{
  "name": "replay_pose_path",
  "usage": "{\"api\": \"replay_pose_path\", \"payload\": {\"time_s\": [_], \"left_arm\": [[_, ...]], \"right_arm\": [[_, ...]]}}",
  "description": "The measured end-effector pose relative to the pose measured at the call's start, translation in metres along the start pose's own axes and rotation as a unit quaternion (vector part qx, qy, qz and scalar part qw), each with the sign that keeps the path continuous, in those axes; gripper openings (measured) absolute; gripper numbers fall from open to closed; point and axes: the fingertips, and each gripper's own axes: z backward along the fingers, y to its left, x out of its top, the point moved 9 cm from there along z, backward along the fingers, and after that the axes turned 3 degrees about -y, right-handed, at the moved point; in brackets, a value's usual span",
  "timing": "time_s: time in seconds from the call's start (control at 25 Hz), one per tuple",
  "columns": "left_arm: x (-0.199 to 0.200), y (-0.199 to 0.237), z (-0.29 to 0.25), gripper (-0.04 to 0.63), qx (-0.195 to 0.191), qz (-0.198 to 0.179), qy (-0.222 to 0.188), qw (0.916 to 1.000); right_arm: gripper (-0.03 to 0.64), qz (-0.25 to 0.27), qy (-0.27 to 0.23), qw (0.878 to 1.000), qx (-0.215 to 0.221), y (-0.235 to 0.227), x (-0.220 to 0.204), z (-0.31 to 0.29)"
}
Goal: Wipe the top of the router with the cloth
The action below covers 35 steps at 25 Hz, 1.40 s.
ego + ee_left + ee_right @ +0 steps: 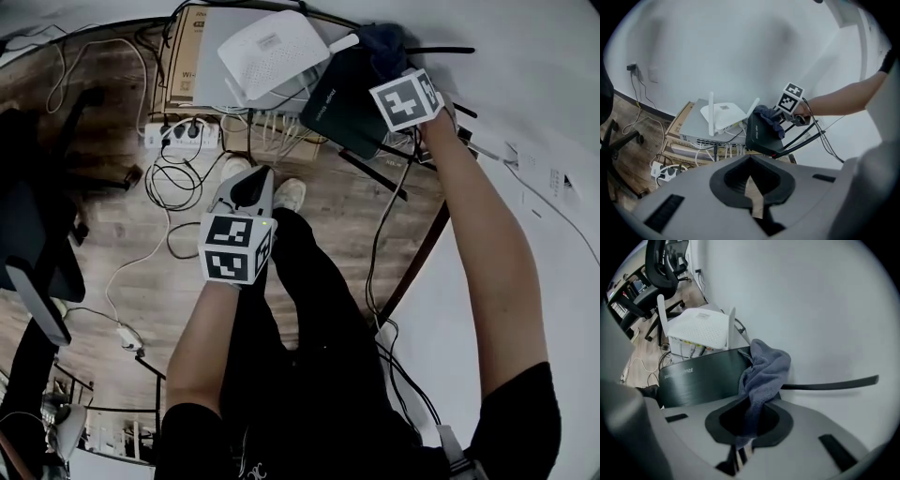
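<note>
A black router [342,98] leans tilted against the stack of gear, its flat face [701,378] turned toward my right gripper. A dark blue-grey cloth [764,371] is draped over the router's upper right edge. My right gripper [389,66] is shut on the cloth's lower end, which runs down between its jaws [747,427]. From the left gripper view the cloth [769,119] sits on top of the router [761,136]. My left gripper [249,190] hangs well back over the floor, shut and holding nothing [751,187].
A white router [272,52] with upright antennas lies on a grey box [693,126] over cardboard boxes [187,56]. Black antennas [829,383] stick out toward the white wall. A power strip [178,134] and loose cables lie on the wood floor. An office chair [665,268] stands behind.
</note>
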Motion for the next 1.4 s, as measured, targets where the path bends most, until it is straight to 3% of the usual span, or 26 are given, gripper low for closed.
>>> {"api": "replay_pose_path", "payload": {"time_s": [0.28, 0.4, 0.48, 0.64, 0.72, 0.96, 1.04, 1.2, 1.4], "left_arm": [[0.039, -0.015, 0.026, -0.003, 0.020, -0.005, -0.041, 0.9989], [0.069, -0.033, 0.046, -0.003, 0.026, -0.015, -0.067, 0.9973], [0.092, -0.047, 0.065, -0.003, 0.028, -0.030, -0.081, 0.9958], [0.132, -0.093, 0.123, -0.003, 0.033, -0.054, -0.115, 0.9913], [0.151, -0.118, 0.156, -0.003, 0.034, -0.076, -0.136, 0.9872], [0.227, -0.163, 0.248, -0.003, 0.035, -0.154, -0.207, 0.9654], [0.244, -0.184, 0.281, -0.003, 0.038, -0.167, -0.227, 0.9588], [0.266, -0.229, 0.343, -0.003, 0.034, -0.199, -0.256, 0.9454], [0.314, -0.268, 0.399, -0.003, 0.030, -0.263, -0.303, 0.9157]], "right_arm": [[0.014, -0.050, -0.118, 0.992, 0.010, 0.007, -0.008, 0.091], [0.014, -0.113, -0.178, 0.977, -0.005, 0.008, -0.027, 0.149], [0.014, -0.167, -0.218, 0.961, -0.019, 0.010, -0.040, 0.193], [0.014, -0.234, -0.317, 0.919, -0.021, 0.021, -0.062, 0.288], [0.014, -0.262, -0.367, 0.892, -0.026, 0.024, -0.073, 0.335], [0.014, -0.347, -0.512, 0.781, -0.087, 0.018, -0.090, 0.459], [0.014, -0.362, -0.546, 0.749, -0.098, 0.017, -0.100, 0.494], [0.014, -0.352, -0.594, 0.711, -0.134, 0.021, -0.120, 0.564], [0.014, -0.347, -0.636, 0.665, -0.183, 0.013, -0.125, 0.624]]}}
